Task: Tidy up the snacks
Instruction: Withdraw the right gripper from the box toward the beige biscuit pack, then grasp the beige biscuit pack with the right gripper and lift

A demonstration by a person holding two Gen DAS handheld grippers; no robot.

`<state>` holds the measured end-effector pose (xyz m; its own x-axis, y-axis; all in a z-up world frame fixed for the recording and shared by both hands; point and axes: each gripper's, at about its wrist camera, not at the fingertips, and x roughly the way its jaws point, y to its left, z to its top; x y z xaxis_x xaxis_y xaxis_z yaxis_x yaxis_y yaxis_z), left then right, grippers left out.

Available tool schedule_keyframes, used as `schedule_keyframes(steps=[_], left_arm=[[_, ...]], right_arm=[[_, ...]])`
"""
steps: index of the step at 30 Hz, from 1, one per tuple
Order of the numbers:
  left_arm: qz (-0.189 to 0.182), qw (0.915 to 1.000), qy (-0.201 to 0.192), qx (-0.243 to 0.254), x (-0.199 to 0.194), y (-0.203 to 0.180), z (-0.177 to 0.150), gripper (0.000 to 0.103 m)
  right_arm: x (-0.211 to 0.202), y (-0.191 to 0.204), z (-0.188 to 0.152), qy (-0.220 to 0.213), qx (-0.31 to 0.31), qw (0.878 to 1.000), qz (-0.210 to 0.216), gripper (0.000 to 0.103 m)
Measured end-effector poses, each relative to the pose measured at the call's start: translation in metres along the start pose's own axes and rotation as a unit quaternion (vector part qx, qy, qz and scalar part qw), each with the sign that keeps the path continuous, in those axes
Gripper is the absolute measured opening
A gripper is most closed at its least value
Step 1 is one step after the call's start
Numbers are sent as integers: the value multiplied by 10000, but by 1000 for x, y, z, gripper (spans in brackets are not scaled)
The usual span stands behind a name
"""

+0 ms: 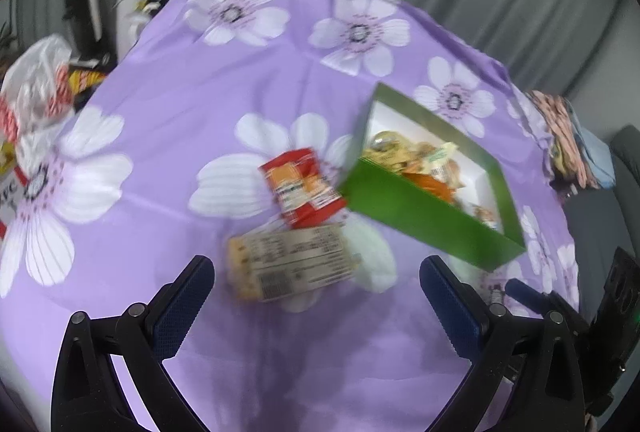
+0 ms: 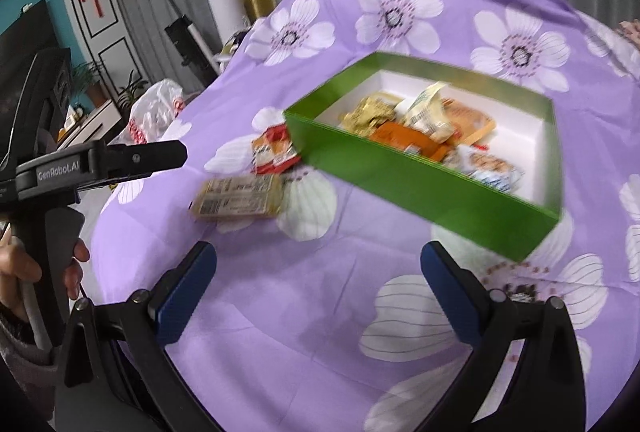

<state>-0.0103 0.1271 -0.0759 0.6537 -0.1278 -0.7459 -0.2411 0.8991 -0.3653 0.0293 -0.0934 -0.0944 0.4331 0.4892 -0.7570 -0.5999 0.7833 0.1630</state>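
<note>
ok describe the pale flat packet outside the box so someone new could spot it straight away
Start at the green box on the purple flowered tablecloth. Two snacks lie on the cloth outside its left end. Yours is the beige packet nearer the camera, showing printed text and a barcode, unlike the red and orange packet lying against the box.

Print on the flat beige snack packet with a barcode [image 1: 291,268] is smeared by motion blur — no word can be read. The red and orange snack pouch [image 2: 275,149] is partly hidden behind the green cardboard box [image 2: 420,184]. The crinkled white plastic bag [image 1: 36,88] is cut off at the left edge.
</note>
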Motion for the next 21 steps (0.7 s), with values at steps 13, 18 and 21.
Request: schedule_keyframes(steps=[13, 18, 21], left_arm=[[-112, 9995, 147, -274, 30, 26, -16, 102], [-104, 9995, 114, -265, 37, 29, -15, 102], [-130, 9995, 161, -228, 43, 30, -14, 102]], right_arm=[[63, 25, 6, 413, -365, 9971, 529, 100], [89, 31, 16, 560, -390, 9946, 777, 93], [102, 37, 20, 652, -533, 9934, 784, 87]])
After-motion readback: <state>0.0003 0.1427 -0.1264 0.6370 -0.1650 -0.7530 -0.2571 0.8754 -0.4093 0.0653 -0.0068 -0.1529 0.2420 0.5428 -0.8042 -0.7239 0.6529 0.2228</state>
